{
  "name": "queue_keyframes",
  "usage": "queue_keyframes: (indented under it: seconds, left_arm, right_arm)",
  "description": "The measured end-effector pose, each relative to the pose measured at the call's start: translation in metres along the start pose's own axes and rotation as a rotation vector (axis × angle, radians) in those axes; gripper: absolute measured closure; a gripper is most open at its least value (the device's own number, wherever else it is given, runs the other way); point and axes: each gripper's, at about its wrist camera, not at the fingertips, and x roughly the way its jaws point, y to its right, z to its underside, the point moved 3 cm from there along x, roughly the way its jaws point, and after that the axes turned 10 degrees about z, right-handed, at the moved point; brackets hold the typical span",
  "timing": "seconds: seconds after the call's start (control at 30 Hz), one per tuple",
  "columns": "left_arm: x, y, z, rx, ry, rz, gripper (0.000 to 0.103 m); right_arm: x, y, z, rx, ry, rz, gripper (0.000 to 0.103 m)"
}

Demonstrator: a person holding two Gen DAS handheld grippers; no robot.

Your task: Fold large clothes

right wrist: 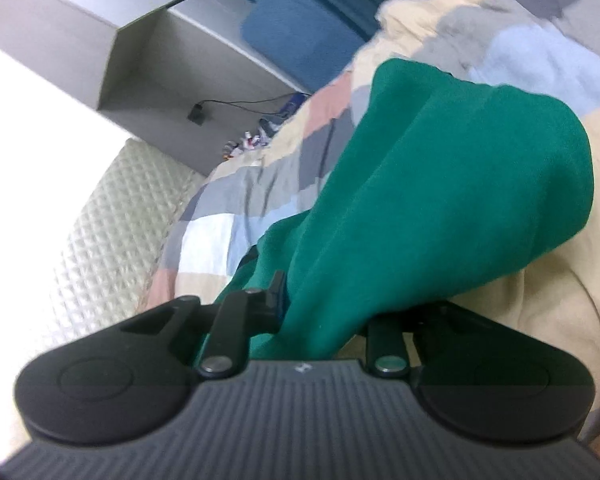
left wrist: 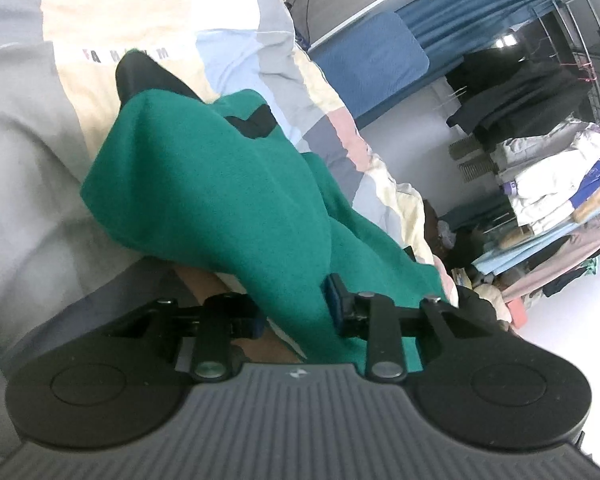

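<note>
Left gripper [left wrist: 296, 314] and right gripper [right wrist: 324, 312] are each clamped on the green garment [left wrist: 220, 184]. Beyond the fingers lies a patchwork quilt [left wrist: 324, 80]; a loaded clothes rack [left wrist: 556, 184] stands right of the left gripper's fingers.

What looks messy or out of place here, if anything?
Nothing looks damaged or spilled. The green garment is bunched rather than flat on the patchwork quilt, pinched in both the left tongs and the right tongs. Loose clothes heap on the rack behind.
</note>
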Motion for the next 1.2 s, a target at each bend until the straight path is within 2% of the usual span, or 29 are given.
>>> queue_keyframes:
  seconds: [0.07,0.17,0.2,0.33,0.5,0.6,0.67,0.73,0.83,1.07,1.2]
  left_arm:
    - [0.011,-0.002,-0.008,-0.009,-0.002,0.0,0.065]
    - [0.019,0.0,-0.018,-0.043,-0.014,0.025,0.044]
    - [0.025,0.003,-0.023,-0.043,-0.016,0.031,0.041]
    - [0.034,0.016,-0.035,-0.014,-0.011,0.041,0.037]
    - [0.038,0.03,-0.058,0.031,0.042,0.1,0.032]
    - [0.042,0.044,-0.074,0.121,0.115,0.129,0.022]
    - [0.045,0.053,-0.083,0.218,0.184,0.14,0.019]
    - [0.055,0.058,-0.091,0.309,0.222,0.119,0.017]
    - [0.076,0.057,-0.1,0.389,0.255,0.054,0.017]
    - [0.125,0.041,-0.115,0.468,0.262,-0.038,0.017]
    - [0.137,0.035,-0.119,0.527,0.279,-0.046,0.017]
  right_arm:
    - [-0.003,0.005,-0.003,0.02,-0.006,0.004,0.077]
    - [-0.006,0.005,-0.007,0.027,-0.027,0.008,0.074]
    - [-0.008,0.003,-0.007,0.026,-0.033,0.008,0.07]
    - [-0.008,-0.008,-0.019,0.014,-0.031,-0.037,0.041]
    - [-0.003,-0.027,-0.039,-0.045,-0.004,-0.062,0.04]
    - [0.005,-0.04,-0.057,-0.109,0.03,-0.069,0.04]
    - [0.013,-0.046,-0.067,-0.149,0.049,-0.074,0.04]
    - [0.027,-0.048,-0.076,-0.179,0.057,-0.071,0.04]
    - [0.048,-0.047,-0.087,-0.212,0.06,-0.068,0.04]
    - [0.084,-0.046,-0.101,-0.347,0.093,-0.059,0.04]
    - [0.112,-0.047,-0.111,-0.404,0.133,-0.023,0.033]
